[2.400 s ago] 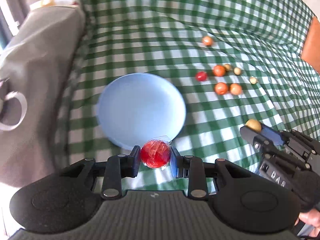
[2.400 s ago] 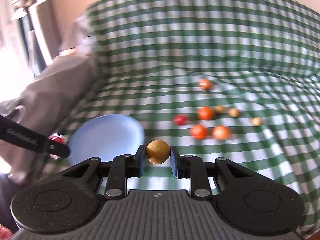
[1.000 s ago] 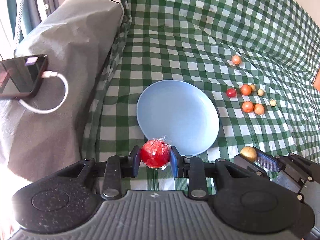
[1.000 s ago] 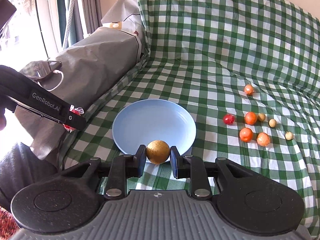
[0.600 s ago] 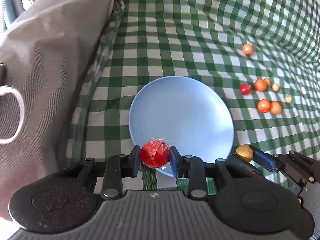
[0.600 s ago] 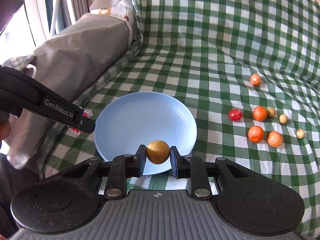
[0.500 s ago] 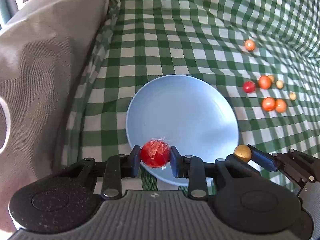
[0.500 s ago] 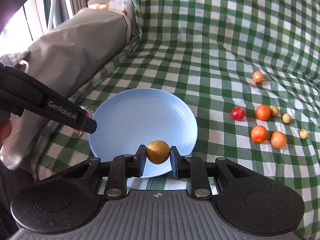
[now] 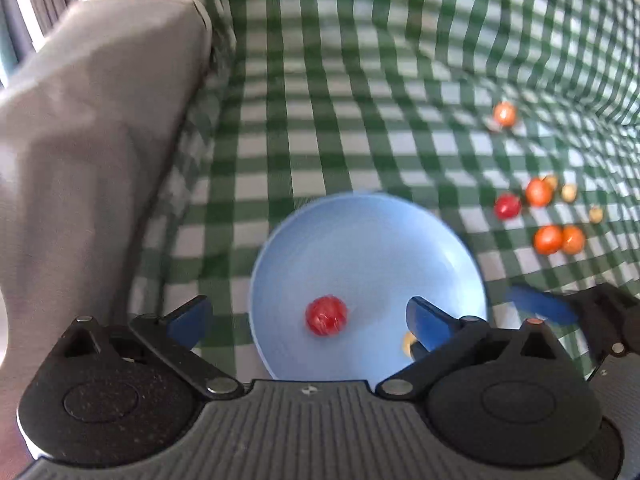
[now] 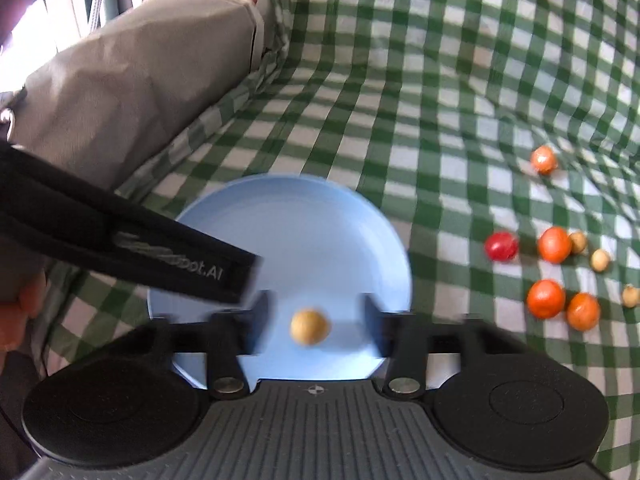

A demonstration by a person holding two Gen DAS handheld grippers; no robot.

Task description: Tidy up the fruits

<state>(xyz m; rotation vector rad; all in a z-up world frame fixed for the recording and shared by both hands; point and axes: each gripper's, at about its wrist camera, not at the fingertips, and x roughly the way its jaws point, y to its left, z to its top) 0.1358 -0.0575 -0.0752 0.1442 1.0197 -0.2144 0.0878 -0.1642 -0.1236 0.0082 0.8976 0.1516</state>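
Across the lower middle of both views sits your blue plate [image 9: 360,232], w/ the red fruit [image 9: 326,315] and yellow fruit [image 10: 310,326] on it. Both look small, round, light, likely to roll; take them across the widest part. Left gripper [image 9: 308,320] jaws are opening, fully wide, red fruit between but untouched. Right gripper [image 10: 316,324] jaws are opening too, yellow fruit loose between.

Bright daylight from the left; motion blur throughout; fisheye-bent edges
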